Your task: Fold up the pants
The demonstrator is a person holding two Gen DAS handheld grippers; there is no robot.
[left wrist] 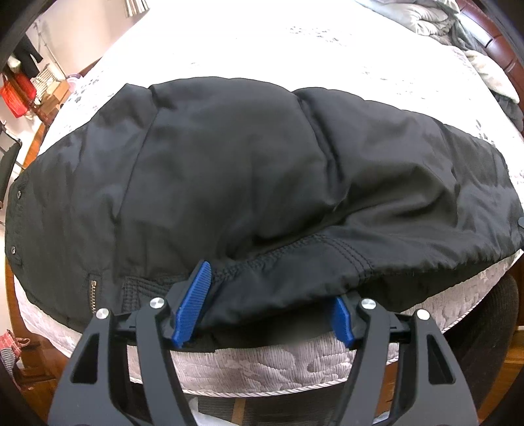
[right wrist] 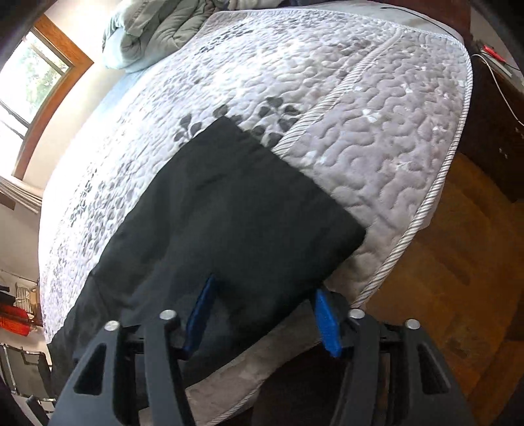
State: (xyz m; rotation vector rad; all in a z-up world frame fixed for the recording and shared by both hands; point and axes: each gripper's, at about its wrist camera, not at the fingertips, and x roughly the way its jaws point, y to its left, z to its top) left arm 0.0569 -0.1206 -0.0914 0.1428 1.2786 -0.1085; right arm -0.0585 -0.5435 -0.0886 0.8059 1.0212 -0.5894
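Black pants [left wrist: 262, 183] spread on bed [right wrist: 376, 157]. Left tool [left wrist: 265, 304] and right tool [right wrist: 262, 311] both gape at six o'clock hem, apparently ungripped. Next: pinch, fold toward twelve.

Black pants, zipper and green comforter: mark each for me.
black pants [left wrist: 249, 170], left wrist view, middle of the fabric.
zipper [left wrist: 92, 295], left wrist view, metal teeth near the waistband.
green comforter [right wrist: 154, 29], right wrist view, bunched folds at the bed's far end.

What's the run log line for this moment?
black nylon pants spread on quilted bed | left gripper open at edge | right gripper open
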